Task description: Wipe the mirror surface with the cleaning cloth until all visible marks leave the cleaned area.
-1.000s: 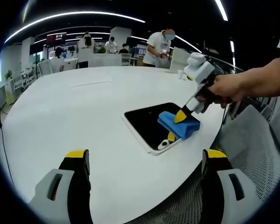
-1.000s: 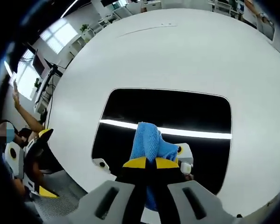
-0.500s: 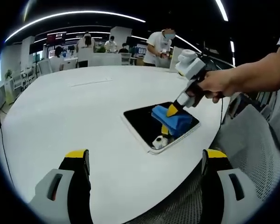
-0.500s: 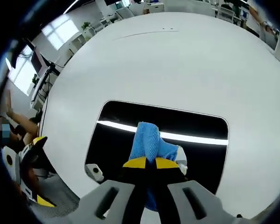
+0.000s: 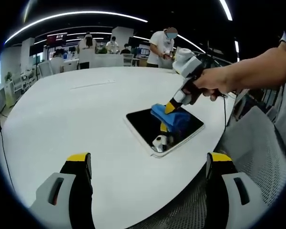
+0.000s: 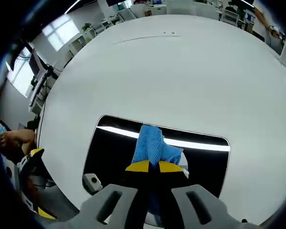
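White tabletop (image 5: 62,109) stretches across the left gripper view, where the left gripper (image 5: 148,164) is held low over the table's near edge, its yellow-tipped jaws spread wide with nothing between them. Further right, the mirror (image 5: 145,125) is seen lying flat on the table, close to the rim, its dark glass framed in white. On its right part the blue cleaning cloth (image 5: 171,117) is pressed down, clamped in the closed jaws of the right gripper (image 5: 170,106), which is held by a person's hand (image 5: 212,86). People are visible standing at desks in the background, too small to be made out clearly. In the right gripper view, the mirror (image 6: 114,152) is shown reflecting a bright strip of ceiling light, and the cloth (image 6: 152,145) bunches up from the pinched jaws of the gripper (image 6: 150,167) at what appears to be the middle of the glass.
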Tool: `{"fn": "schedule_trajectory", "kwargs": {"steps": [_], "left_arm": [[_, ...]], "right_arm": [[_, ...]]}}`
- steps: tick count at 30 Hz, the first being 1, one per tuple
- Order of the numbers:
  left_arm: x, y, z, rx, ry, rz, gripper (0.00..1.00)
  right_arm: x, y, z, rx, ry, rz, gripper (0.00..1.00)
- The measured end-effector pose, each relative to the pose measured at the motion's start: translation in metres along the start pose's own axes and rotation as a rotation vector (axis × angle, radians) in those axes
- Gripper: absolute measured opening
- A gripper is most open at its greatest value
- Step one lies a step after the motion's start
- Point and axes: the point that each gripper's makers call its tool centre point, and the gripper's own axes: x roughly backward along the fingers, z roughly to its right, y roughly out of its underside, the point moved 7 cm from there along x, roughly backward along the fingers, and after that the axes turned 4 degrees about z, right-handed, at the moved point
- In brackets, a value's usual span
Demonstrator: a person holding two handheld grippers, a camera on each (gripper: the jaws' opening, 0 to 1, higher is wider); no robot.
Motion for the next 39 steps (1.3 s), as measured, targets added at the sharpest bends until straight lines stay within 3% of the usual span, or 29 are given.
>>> {"fn": "schedule_trajectory", "kwargs": {"steps": [14, 39], "left_arm": [[0.001, 0.0, -0.002, 0.007, -0.013, 0.012, 0.99], [0.0, 0.0, -0.001, 0.009, -0.012, 0.013, 0.99]], "right_arm": [[-0.013, -0.023, 0.005, 0.023, 0.018, 0.001, 0.0], [-0.01, -0.022, 0.008, 0.001, -0.018, -0.015, 0.0]]}}
